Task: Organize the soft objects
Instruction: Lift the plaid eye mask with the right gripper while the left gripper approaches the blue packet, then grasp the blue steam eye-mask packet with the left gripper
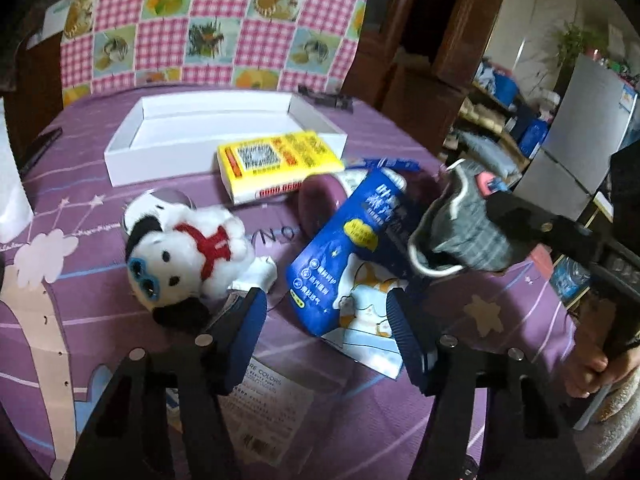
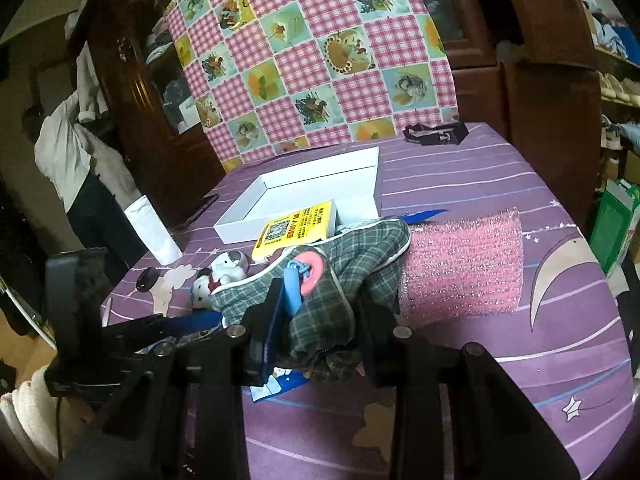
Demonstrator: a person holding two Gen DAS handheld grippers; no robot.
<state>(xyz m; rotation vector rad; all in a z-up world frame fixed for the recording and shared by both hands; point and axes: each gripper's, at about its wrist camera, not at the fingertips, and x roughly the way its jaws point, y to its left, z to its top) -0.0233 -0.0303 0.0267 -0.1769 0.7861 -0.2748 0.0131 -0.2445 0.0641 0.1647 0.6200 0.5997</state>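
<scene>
The left gripper [image 1: 326, 312] hangs low over the near edge of the table [image 1: 400, 420], its jaws parted and not pressing anything, with the near end of a blue packet [image 1: 344, 256] lying between the fingertips and a printed card [image 1: 272, 396] flat beneath them. Just left of the packet a white plush dog [image 1: 188, 248] with a red scarf lies on its side on the purple cloth. The right gripper [image 2: 320, 312] is clamped on a grey plaid pouch [image 2: 340, 272], held up off the cloth near the packet's right side; a pink ring and a blue tag hang from the pouch. To the right of it a pink sponge mat [image 2: 464, 264] lies flat. Farther in sits a yellow box [image 1: 280, 164], touching the front wall of an open white tray [image 1: 160, 144]. At the far edge lies a black strap [image 2: 436, 134], and behind the table stands a pink checked cloth [image 1: 224, 20].
</scene>
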